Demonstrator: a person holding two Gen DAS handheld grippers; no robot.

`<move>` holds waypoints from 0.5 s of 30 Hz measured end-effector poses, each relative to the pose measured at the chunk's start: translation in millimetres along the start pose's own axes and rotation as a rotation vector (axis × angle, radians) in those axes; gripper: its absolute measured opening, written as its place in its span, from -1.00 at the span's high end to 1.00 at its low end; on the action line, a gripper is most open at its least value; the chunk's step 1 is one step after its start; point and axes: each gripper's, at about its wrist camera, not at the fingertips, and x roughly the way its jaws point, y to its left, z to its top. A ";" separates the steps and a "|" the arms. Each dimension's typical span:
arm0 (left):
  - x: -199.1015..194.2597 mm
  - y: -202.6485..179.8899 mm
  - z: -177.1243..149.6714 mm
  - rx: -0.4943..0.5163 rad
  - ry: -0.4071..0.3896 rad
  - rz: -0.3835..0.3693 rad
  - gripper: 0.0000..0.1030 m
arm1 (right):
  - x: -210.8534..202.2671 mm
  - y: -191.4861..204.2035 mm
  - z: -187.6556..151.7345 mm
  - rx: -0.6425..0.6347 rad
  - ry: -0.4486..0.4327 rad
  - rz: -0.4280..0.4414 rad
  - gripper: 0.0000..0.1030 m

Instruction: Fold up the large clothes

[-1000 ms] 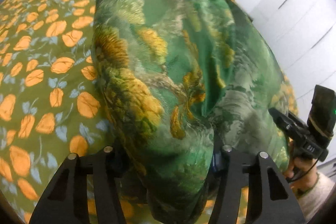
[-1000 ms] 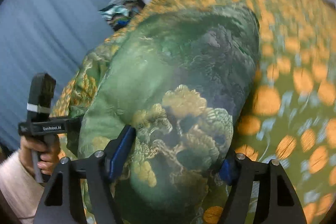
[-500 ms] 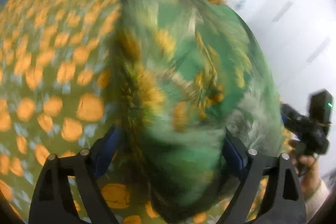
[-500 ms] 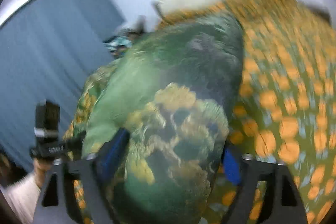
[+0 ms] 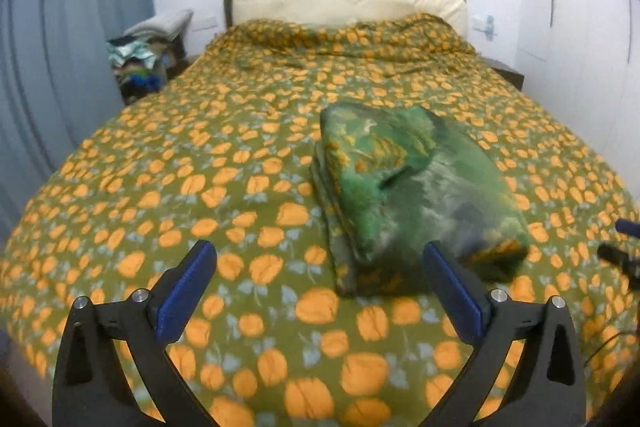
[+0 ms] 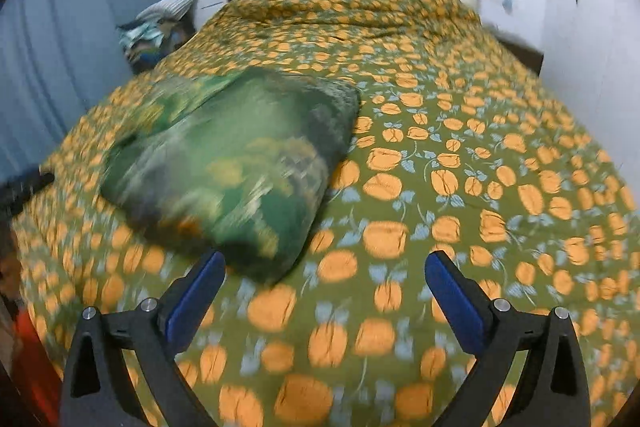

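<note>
Both tools, left tool (image 5: 320, 269) and right tool (image 6: 324, 273), have just spread empty; pinch the soft, light, slippery folded garment (image 5: 412, 195) by its thick stacked edge.

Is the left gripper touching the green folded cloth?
Apart. In the left wrist view, the left gripper is open, nothing between its pads, and the green folded cloth lies on the bedspread beyond.

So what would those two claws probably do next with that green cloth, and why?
Probably draw both back and leave it. The green garment lies as a folded bundle on the bedspread. The left gripper and right gripper have just been opening, with nothing between their jaws, so this fold looks finished.
</note>
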 end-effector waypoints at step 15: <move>-64.9 -44.1 -29.5 0.029 -0.009 0.125 -0.99 | -85.1 45.8 -49.5 -0.044 -0.100 -0.081 -0.94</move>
